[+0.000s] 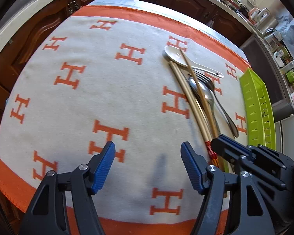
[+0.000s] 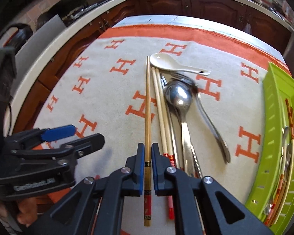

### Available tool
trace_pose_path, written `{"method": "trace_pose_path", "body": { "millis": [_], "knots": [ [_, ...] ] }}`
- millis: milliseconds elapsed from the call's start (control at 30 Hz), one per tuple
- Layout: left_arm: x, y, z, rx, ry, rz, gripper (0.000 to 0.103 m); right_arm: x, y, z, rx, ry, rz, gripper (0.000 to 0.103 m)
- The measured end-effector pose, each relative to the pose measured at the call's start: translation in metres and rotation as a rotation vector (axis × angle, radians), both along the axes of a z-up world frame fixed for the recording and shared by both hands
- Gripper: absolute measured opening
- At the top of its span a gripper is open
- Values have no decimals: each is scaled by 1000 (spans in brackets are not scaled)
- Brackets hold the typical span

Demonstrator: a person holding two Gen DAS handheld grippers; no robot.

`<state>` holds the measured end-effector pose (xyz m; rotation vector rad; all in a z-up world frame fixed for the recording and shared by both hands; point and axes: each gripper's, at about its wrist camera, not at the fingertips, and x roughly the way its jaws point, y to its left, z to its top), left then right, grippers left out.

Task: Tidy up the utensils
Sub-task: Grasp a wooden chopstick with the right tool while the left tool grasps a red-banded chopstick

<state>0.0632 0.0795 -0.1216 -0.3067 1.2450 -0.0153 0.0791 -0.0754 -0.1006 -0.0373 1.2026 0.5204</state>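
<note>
in the left wrist view the left tool (image 1: 148, 168) hangs open over bare cloth (image 1: 88, 90), nothing between its blue pads, while the right tool (image 1: 233, 146) sits just beside it at the near end of the pile of utensils (image 1: 200, 96): pale chopsticks, a metal spoon, a fork and a white ceramic spoon (image 1: 178, 56) lying crossed on one another. the green tray (image 1: 258, 107) stands to the right of the pile, close to the counter's right edge. in the right wrist view the right tool (image 2: 148, 156) is closed on a single brown chopstick (image 2: 147, 105) near its decorated end, the tip pointing away and slightly apart from the pale chopsticks (image 2: 160, 105) still on the cloth. the green tray (image 2: 274, 90) already holds some chopsticks and cutlery along its far side. the step in hand looks like carrying this chopstick to the tray; the next move calls for a swing to the right, high enough for the long tip to clear the metal spoon (image 2: 178, 96) and the tray's raised wall. room is open to the left, tight on the right, where the tray nears the cloth's border.
</note>
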Motion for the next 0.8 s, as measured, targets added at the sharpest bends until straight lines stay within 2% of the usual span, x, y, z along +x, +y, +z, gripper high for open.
{"method": "trace_pose_path", "body": {
  "millis": [133, 233, 367, 533, 667, 800],
  "knots": [
    [6, -21, -6, -14, 15, -21, 65, -2, -27, 16, 41, -23, -73, 7],
    [12, -37, -12, -21, 32, -35, 60, -3, -46, 25, 51, -40, -117, 7],
    [20, -53, -20, -47, 65, -27, 50, -5, -66, 29, 52, -47, -159, 7],
    [28, -70, -20, -40, 62, -7, 48, -10, -83, 29, 55, -48, -192, 7],
    [33, -83, -22, 32, 61, 3, 43, -12, -91, 29, 57, -46, -208, 7],
    [34, -90, -20, 102, 63, 7, 44, -14, -95, 32, 57, -52, -214, 7]
  ]
}}
